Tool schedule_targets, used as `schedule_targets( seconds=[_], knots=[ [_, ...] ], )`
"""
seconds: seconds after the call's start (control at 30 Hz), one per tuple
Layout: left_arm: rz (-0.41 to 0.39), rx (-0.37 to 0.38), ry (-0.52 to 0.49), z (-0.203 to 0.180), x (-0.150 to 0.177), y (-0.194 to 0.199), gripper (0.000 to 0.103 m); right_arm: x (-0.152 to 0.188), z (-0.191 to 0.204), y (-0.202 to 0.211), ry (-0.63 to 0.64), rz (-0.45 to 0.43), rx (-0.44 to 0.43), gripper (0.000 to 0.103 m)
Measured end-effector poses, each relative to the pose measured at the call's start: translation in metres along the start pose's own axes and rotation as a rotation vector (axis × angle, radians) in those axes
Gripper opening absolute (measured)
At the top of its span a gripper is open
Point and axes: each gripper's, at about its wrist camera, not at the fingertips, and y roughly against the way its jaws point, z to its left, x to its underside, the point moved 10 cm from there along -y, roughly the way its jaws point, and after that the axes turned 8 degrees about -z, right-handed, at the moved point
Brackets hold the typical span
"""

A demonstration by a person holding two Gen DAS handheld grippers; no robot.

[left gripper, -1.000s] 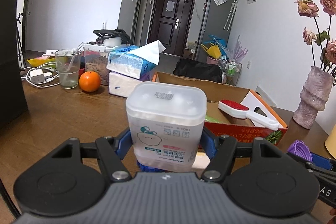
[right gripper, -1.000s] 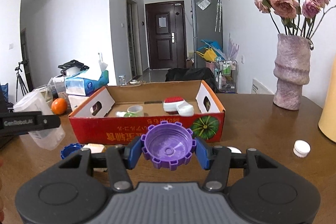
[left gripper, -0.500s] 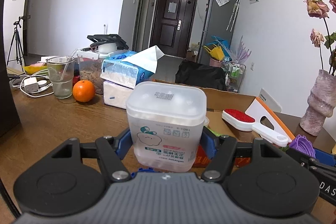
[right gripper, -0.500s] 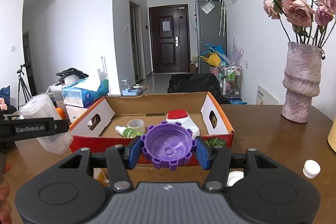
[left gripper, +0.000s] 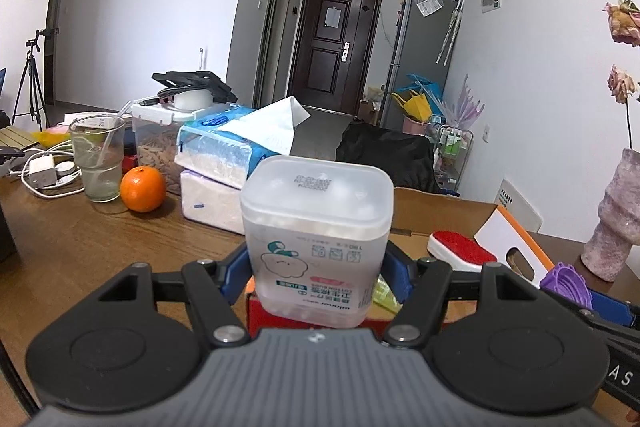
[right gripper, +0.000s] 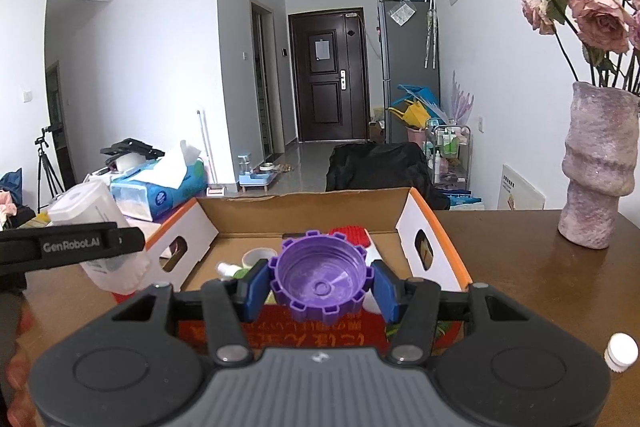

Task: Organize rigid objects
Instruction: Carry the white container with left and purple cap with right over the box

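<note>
My left gripper (left gripper: 316,273) is shut on a clear plastic cotton-swab box (left gripper: 316,227), held upright above the near left corner of the cardboard box (left gripper: 440,203). In the right wrist view that swab box (right gripper: 100,227) hangs left of the cardboard box (right gripper: 304,211). My right gripper (right gripper: 320,285) is shut on a purple ridged cap (right gripper: 320,277), hollow side facing the camera, over the box's front wall. Inside lie a red lint brush (left gripper: 460,247), a tape roll (right gripper: 258,257) and a small green-and-white bottle (right gripper: 230,271).
A purple vase (right gripper: 596,167) with dried roses stands at the right. A white cap (right gripper: 620,345) lies on the table near the right edge. Tissue packs (left gripper: 224,151), an orange (left gripper: 143,189), a glass (left gripper: 98,159) and a charger (left gripper: 42,171) crowd the left.
Both grippers have moved forward towards the cardboard box with their loads; its front wall has slid under them, and more of its inside shows. Neither grip has changed.
</note>
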Motion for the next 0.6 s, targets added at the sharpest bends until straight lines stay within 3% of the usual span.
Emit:
schedule_targets(
  seconds=[0.6],
  knots=[
    [-0.008, 0.002, -0.015, -0.018, -0.011, -0.054, 0.069, -0.011, -0.002, -0.053, 0.019, -0.010, 0.007, 0.053]
  ],
)
